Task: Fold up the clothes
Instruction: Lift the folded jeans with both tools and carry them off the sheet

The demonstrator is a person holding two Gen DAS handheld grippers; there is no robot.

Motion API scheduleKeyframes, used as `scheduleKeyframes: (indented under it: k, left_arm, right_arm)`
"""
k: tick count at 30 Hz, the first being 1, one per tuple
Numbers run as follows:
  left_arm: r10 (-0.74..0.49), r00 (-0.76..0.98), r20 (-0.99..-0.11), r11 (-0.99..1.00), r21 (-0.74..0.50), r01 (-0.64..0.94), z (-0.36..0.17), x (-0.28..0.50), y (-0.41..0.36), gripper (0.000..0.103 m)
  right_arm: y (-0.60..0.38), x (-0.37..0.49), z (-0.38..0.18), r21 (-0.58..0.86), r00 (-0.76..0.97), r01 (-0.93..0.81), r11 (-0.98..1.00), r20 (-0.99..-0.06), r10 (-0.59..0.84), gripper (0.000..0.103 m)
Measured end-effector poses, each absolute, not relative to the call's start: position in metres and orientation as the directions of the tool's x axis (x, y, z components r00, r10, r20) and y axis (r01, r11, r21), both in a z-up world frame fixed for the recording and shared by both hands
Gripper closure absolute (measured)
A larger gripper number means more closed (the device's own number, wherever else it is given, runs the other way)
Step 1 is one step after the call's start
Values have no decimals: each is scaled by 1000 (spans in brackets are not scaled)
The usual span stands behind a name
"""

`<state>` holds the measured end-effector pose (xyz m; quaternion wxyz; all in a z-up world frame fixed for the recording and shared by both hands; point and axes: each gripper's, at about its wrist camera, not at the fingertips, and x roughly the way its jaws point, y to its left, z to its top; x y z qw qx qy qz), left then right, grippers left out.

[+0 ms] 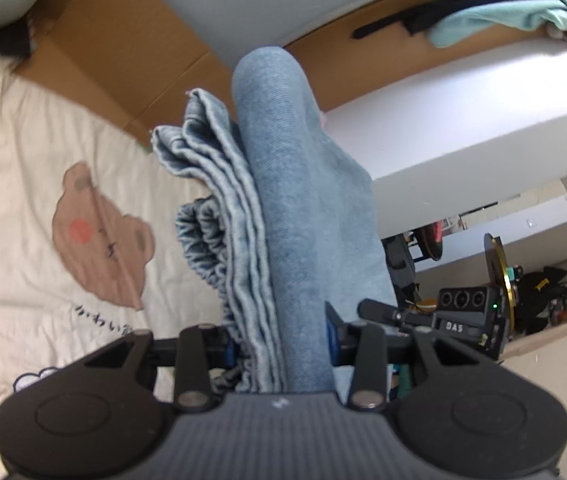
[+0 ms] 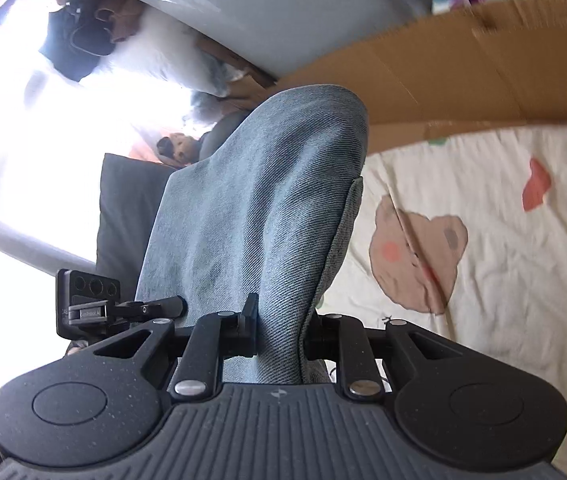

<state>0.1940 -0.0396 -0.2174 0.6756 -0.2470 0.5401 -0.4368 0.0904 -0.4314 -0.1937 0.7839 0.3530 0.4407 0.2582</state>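
Both tools (image 1: 279, 344) (image 2: 279, 340) clamp folded jeans (image 1: 283, 200).

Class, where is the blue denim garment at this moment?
The blue denim garment is folded over and clamped between both grippers, left gripper and right gripper, centre in each wrist view, beside the bear-print sheet.

There is one folded blue denim garment (image 1: 295, 216), seen in the middle of both views, and two grippers, the left gripper (image 1: 279, 340) and the right gripper (image 2: 279, 328). One bear-print bedsheet (image 1: 23, 160) fills the left of the left view, with one cardboard box (image 1: 123, 56) at upper left. One mint-green cloth (image 1: 503, 20) lies at the upper right.
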Motion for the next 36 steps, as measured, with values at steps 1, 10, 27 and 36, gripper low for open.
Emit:
scheduleKeyframes:
  k: [1, 10, 27, 36]
  left_arm:
    - [-856, 38, -515, 497, -801, 334, -207, 191, -42, 62]
    - [-847, 73, -527, 510, -764, 395, -122, 176, -52, 62]
    - [-862, 139, -487, 489, -729, 479, -3, 149, -72, 62]
    - [-866, 117, -486, 475, -727, 497, 24, 134, -89, 62]
  right_arm:
    - [-433, 89, -182, 776, 483, -100, 623, -509, 712, 83]
    - [-439, 77, -93, 743, 528, -133, 656, -508, 681, 83]
    - [-453, 49, 59, 666, 617, -205, 717, -481, 623, 83]
    - [-461, 23, 93, 624, 659, -199, 756, -485, 574, 83]
